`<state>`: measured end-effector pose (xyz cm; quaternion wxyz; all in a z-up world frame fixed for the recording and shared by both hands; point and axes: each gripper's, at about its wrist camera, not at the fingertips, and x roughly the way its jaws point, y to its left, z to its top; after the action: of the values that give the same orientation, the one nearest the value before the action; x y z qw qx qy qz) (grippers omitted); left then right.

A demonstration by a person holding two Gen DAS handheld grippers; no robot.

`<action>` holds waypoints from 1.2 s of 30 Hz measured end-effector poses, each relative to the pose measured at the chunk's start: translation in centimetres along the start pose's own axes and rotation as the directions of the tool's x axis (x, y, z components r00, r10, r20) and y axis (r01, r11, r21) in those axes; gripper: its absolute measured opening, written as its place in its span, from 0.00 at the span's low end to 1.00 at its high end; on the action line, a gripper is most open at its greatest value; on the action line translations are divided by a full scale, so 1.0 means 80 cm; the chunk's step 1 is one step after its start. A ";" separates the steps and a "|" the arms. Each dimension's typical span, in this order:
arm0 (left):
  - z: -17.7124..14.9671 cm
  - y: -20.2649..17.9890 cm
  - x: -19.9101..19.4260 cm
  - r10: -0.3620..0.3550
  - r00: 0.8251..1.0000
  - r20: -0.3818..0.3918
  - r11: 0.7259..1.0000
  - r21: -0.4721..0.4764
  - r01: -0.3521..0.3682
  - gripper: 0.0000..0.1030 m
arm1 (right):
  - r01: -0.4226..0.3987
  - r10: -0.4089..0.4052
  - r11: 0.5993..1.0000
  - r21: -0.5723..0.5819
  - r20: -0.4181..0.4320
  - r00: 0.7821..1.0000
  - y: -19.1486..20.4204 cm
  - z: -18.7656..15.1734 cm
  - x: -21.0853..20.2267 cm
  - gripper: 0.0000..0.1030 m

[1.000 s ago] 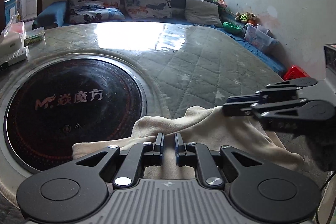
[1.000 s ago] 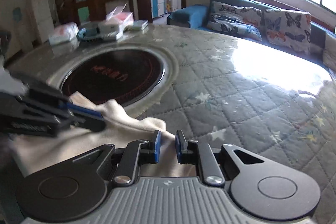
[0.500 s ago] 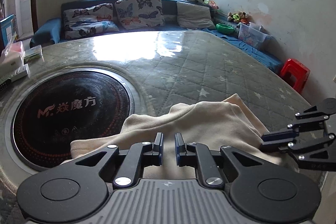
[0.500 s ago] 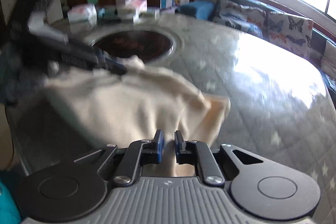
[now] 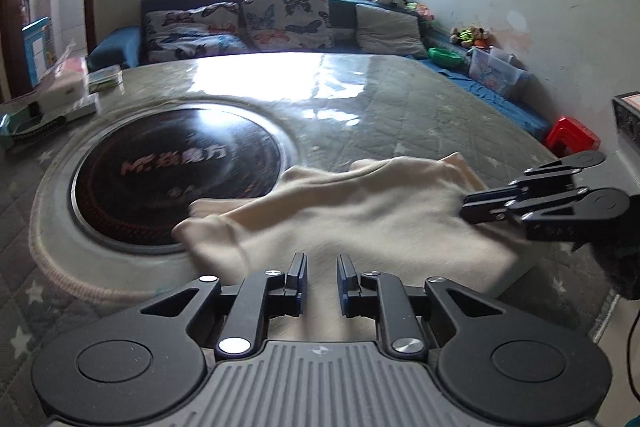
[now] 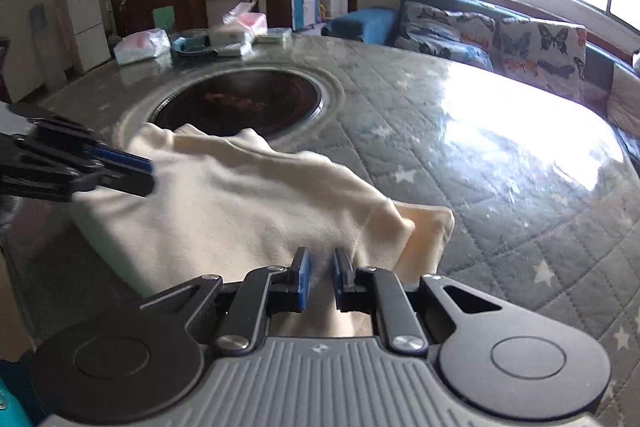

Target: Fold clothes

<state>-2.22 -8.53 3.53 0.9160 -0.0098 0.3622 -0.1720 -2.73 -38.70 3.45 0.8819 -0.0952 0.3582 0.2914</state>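
The quilted table cover (image 5: 400, 115) lies open on the far and right side, up to the sofa (image 5: 344, 15) with butterfly cushions (image 5: 288, 13); the cream garment (image 5: 360, 215) takes up the near edge, its left end lapping the rim of the round black cooktop (image 5: 176, 171); the right gripper (image 5: 466, 209) sits at the garment's right edge, the left gripper (image 6: 150, 175) at its left; boxes and packets (image 6: 224, 39) crowd the far left of the table; a red stool (image 5: 572, 135) stands off its right edge.

Quilted round table (image 5: 400, 107) under cream garment (image 5: 360, 211), boxes (image 6: 236, 35)
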 end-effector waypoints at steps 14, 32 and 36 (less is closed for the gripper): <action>-0.001 0.031 -0.014 0.017 0.999 0.029 0.999 -0.041 -0.015 0.19 | 0.064 -0.064 0.998 -0.002 0.009 0.998 0.009 0.013 -0.009 0.12; 0.010 0.068 -0.006 0.032 0.999 0.011 0.993 -0.112 -0.031 0.23 | 0.052 -0.052 0.995 -0.086 0.005 0.999 0.030 0.057 0.027 0.15; 0.002 0.066 -0.027 0.019 1.000 0.024 0.994 -0.106 -0.017 0.24 | -0.044 0.044 0.981 -0.190 -0.005 0.999 0.075 0.058 0.009 0.16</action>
<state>-1.93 -2.89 4.35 0.9203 -0.0570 0.3592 -0.1443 -3.16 -31.76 6.59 0.8621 -0.1709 0.3309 0.3437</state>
